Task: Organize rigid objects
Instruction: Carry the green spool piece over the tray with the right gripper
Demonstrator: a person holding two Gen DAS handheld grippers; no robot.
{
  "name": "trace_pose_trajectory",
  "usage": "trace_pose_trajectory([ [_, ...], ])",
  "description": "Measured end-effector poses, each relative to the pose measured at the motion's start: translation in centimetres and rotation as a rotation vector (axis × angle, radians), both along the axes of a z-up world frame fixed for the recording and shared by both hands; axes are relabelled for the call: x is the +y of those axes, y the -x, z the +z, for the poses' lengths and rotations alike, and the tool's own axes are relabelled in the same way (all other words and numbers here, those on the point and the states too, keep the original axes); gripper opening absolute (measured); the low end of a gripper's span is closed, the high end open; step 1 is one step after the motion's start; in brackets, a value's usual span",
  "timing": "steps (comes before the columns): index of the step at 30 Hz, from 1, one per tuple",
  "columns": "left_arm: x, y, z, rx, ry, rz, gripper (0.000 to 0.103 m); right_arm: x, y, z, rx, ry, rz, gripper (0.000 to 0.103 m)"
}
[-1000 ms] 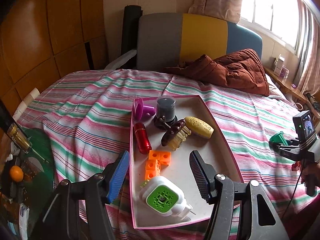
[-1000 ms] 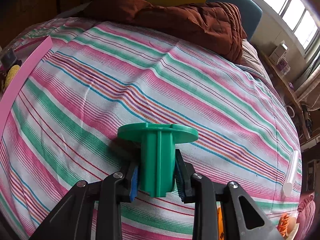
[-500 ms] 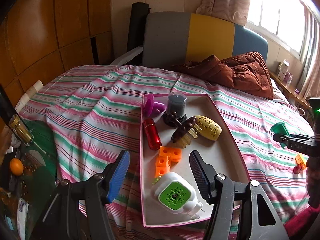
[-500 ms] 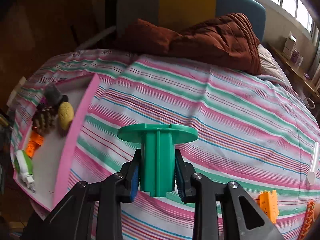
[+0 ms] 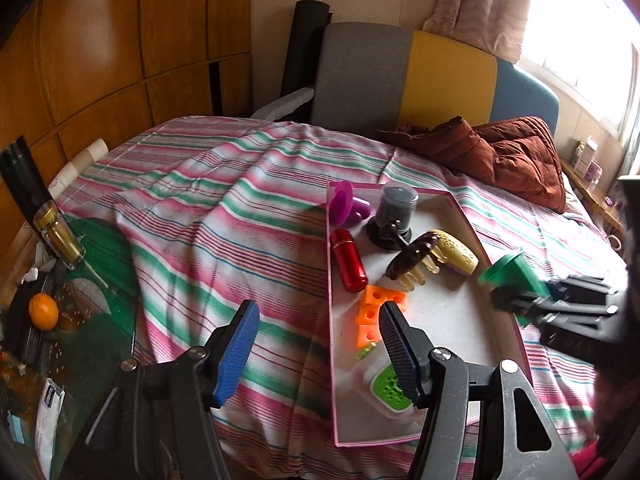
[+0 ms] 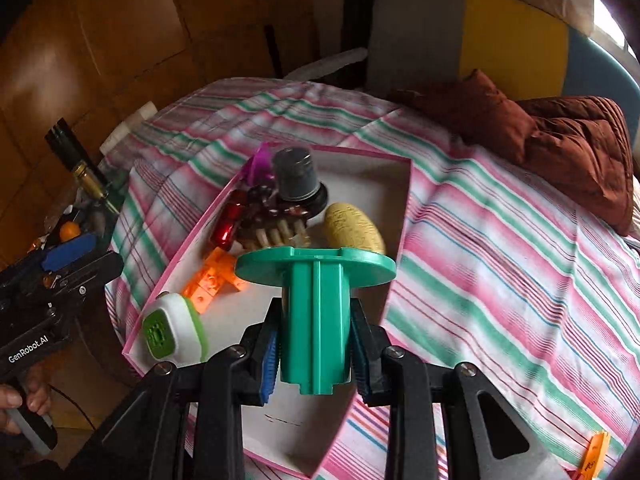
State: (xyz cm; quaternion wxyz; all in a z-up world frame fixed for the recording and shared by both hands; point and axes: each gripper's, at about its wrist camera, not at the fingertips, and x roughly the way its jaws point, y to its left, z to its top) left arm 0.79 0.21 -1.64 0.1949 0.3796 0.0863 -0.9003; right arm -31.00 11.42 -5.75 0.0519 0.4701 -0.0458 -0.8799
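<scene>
My right gripper (image 6: 316, 364) is shut on a green plastic spool (image 6: 314, 316), held above the near right part of the pink-rimmed tray (image 6: 402, 236). The spool also shows in the left wrist view (image 5: 514, 270), over the tray's right rim (image 5: 466, 216). The tray holds a red capsule (image 5: 349, 260), a purple funnel (image 5: 346, 204), a grey jar (image 5: 396, 206), a brown brush (image 5: 414, 260), a yellow oval piece (image 5: 456, 250), orange blocks (image 5: 378, 312) and a white and green plug-in device (image 5: 390, 388). My left gripper (image 5: 316, 354) is open and empty at the tray's near left rim.
The tray lies on a striped bedspread (image 5: 224, 216). A brown quilt (image 5: 516, 156) is bunched at the head of the bed. A green glass side table (image 5: 80, 312) at the left carries a bottle (image 5: 60, 236) and an orange (image 5: 43, 311). An orange piece (image 6: 596, 454) lies on the bed.
My right gripper has carried the green spool leftward from over the bedspread to above the tray. My left gripper stays open and has shifted a little left of the tray.
</scene>
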Motion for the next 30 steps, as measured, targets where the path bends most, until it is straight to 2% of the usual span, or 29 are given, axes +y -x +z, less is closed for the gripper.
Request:
trace_pose_trajectory([
  [5,-0.6,-0.2,-0.4,-0.005,-0.009,0.010,0.063,-2.1,1.3,-1.8,-0.047,0.025,0.017,0.029],
  [12,-0.8,-0.4,-0.5,-0.004,-0.005,0.014,0.063,-3.6,2.2,-4.1,-0.117,-0.010,0.040,0.029],
  [30,-0.9,-0.6,-0.7,-0.011,0.000,0.019,0.063,-4.5,3.2,-5.3,-0.127,-0.016,0.024,0.030],
])
